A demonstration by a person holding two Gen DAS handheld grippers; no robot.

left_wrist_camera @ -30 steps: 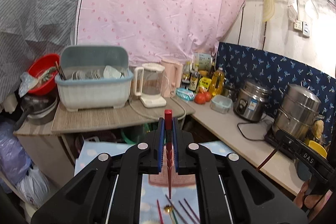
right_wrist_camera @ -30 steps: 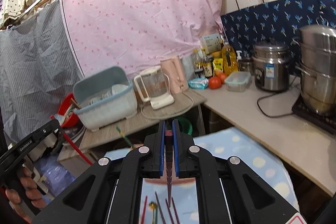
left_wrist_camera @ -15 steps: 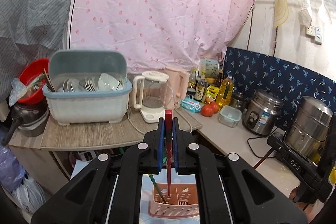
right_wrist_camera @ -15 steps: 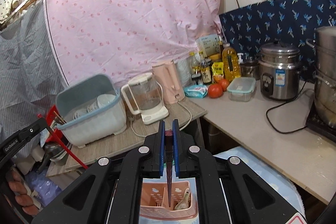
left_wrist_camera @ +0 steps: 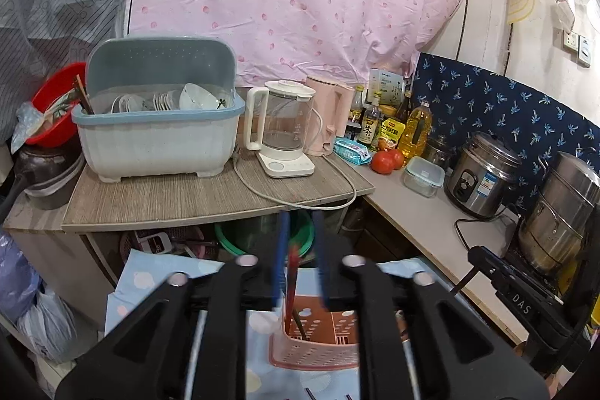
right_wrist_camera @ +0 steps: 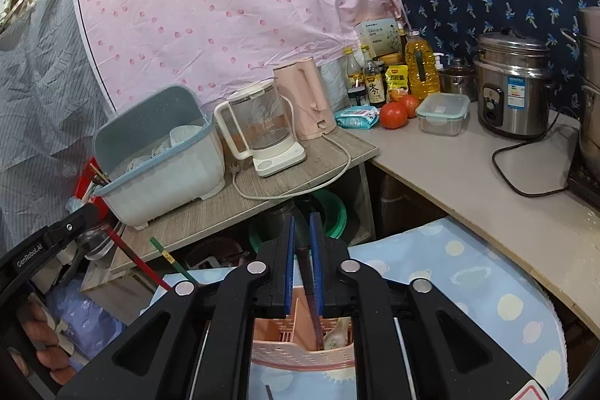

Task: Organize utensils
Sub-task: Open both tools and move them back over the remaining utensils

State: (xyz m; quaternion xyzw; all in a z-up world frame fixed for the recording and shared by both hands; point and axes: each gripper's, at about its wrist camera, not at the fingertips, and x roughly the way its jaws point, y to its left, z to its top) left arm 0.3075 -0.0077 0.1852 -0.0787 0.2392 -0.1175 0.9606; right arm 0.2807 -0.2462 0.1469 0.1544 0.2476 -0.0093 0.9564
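Observation:
A pink slotted utensil basket (left_wrist_camera: 311, 347) (right_wrist_camera: 300, 351) stands on the blue patterned cloth (left_wrist_camera: 157, 280) (right_wrist_camera: 468, 272). My left gripper (left_wrist_camera: 300, 231) hovers over it with its jaws opening. A red chopstick (left_wrist_camera: 291, 283) stands loose between the pads, its lower end in the basket. My right gripper (right_wrist_camera: 302, 223) is also over the basket, jaws opening. A dark chopstick (right_wrist_camera: 308, 287) leans by the right pad and reaches down into the basket, beside a white spoon (right_wrist_camera: 337, 332). A green chopstick (right_wrist_camera: 168, 257) sticks up at the left.
Behind the cloth a wooden counter (left_wrist_camera: 180, 197) carries a blue dish rack (left_wrist_camera: 157, 134), a glass kettle (left_wrist_camera: 281, 130) and a pink kettle (left_wrist_camera: 330, 115). Bottles, tomatoes (right_wrist_camera: 393, 113), a rice cooker (right_wrist_camera: 513, 85) and a steel pot (left_wrist_camera: 562, 212) line the right counter. Loose chopsticks (left_wrist_camera: 309, 394) lie on the cloth.
Both grippers moved forward and down until the pink basket came under them. Both pairs of jaws parted from their chopsticks, whose lower ends now sit in the basket.

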